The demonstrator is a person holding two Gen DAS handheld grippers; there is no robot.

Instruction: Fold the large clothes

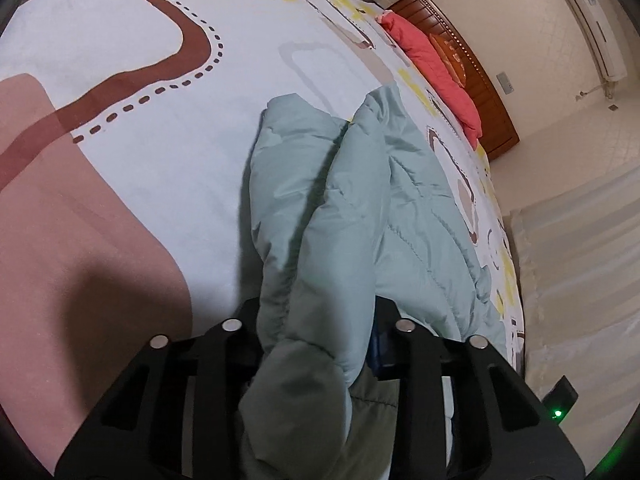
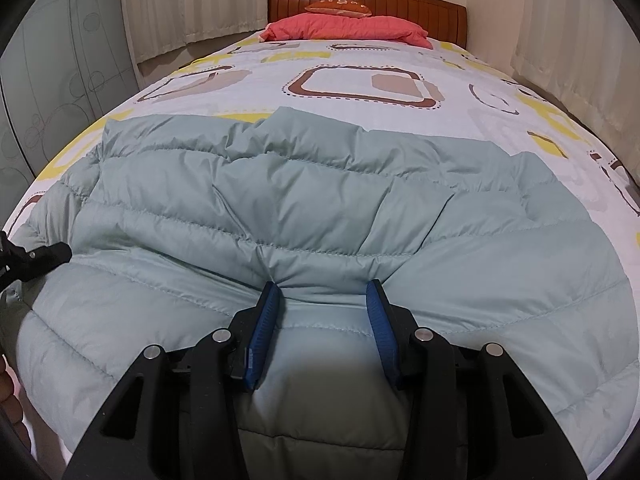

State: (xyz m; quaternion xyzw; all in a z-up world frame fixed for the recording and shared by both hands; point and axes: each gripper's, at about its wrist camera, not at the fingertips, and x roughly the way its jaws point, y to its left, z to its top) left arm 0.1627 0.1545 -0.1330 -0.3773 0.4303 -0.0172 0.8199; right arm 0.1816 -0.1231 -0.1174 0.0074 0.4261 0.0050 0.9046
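Wide bed (image 2: 360,60) under a white sheet printed with brown and yellow rounded squares, pale green quilted jacket (image 2: 280,200) spread across its near end, left tongs (image 1: 316,320) clamped on a bunched jacket fold, right tongs (image 2: 324,304) pinching its near edge, red pillow (image 2: 348,28) against a wooden headboard (image 2: 440,8), cream curtains (image 2: 192,4), wall air conditioner (image 1: 592,28).

The pale green quilted down jacket (image 2: 320,208) lies spread across the near end of the bed, its stitched channels running side to side and its puffy fabric rumpled — creases fan out from a pinched spot at its near edge. In the left wrist view a sleeve-like fold of the same jacket (image 1: 316,216) rises in two padded ridges, bunched and lifted at its near end — the rest trails flat on the cover.
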